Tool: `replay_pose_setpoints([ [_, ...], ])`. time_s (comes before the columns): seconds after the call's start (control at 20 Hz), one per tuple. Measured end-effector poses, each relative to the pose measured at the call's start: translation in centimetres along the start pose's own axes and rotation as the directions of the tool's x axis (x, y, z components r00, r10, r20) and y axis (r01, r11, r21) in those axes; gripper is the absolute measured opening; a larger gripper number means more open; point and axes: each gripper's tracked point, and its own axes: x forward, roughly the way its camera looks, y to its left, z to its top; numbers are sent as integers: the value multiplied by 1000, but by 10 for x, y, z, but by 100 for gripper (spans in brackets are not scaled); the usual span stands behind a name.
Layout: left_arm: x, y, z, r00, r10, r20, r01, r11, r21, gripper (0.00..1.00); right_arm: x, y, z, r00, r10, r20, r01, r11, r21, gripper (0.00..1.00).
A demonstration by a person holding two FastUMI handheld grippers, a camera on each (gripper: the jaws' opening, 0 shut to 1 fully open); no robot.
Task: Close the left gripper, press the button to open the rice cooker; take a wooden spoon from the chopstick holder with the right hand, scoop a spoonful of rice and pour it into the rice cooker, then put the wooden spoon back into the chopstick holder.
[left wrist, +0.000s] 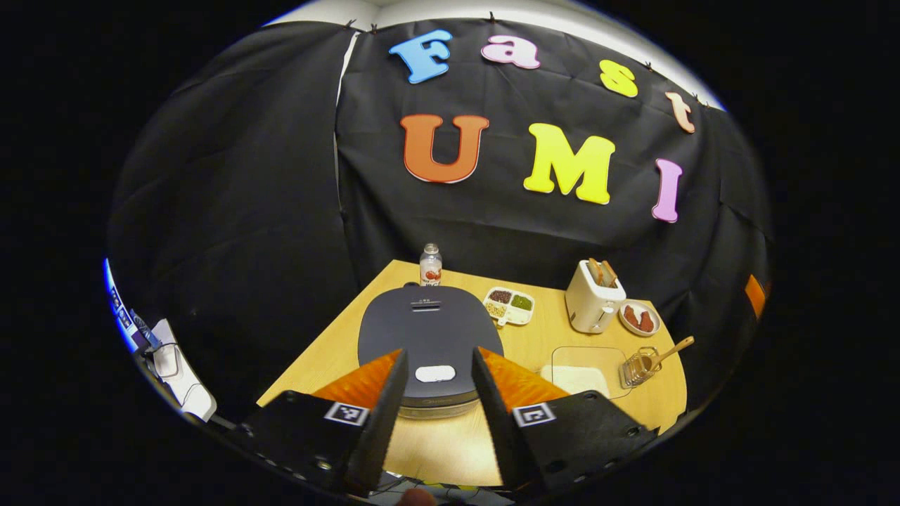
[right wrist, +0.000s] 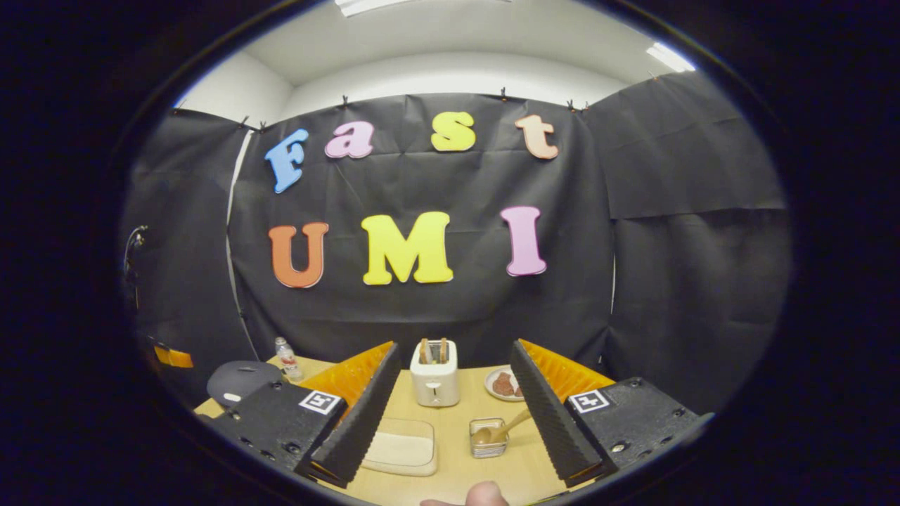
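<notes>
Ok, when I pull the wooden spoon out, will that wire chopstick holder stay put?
Probably not firmly: the chopstick holder looks like thin wire, so likely light. The wooden spoon leans out over its rim, so an angled pull may tip it. Lifting straight up seems safer.

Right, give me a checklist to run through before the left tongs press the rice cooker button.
1. Left tongs closed: not ok, fingers apart.
2. Rice cooker lid shut, pale button unobstructed: ok.
3. Left tongs lined up with button: ok, it sits between the fingers.
4. Wooden spoon in chopstick holder: ok.
5. Right tongs open, empty: ok.
6. Rice in the clear container: cannot tell.
</notes>
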Motion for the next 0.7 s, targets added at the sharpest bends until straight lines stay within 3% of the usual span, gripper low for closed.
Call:
replay_pose_setpoints([
  [0.05,12,2,-4,999,9,-34,-9,1000,8,53,6,-8,-3,1000,-17,-6,17,1000,4,100],
  [0.15,33,0,-14,994,-7,-105,9,1000,13,51,14,-23,-10,999,-47,-22,48,999,9,100],
  [0.2,39,1,-19,991,-12,-137,14,1000,9,62,18,-29,-14,998,-59,-33,59,998,12,100],
  [0.25,47,6,-23,988,11,-156,-12,1000,-10,51,21,-34,-18,997,-68,-44,69,997,15,100],
  [0.35,57,4,-34,977,-15,-213,5,999,-44,0,27,-42,-26,994,-84,-67,86,996,21,98],
  [0.4,57,1,-43,974,-24,-225,9,998,-66,8,30,-45,-29,993,-90,-75,92,995,25,100],
  [0.45,74,-2,-46,967,-45,-250,26,997,-79,0,33,-47,-32,992,-93,-83,96,995,29,100],
  [0.7,89,-8,-56,953,-76,-293,59,996,-66,0,45,-51,-47,989,-90,-121,95,995,29,100],
])
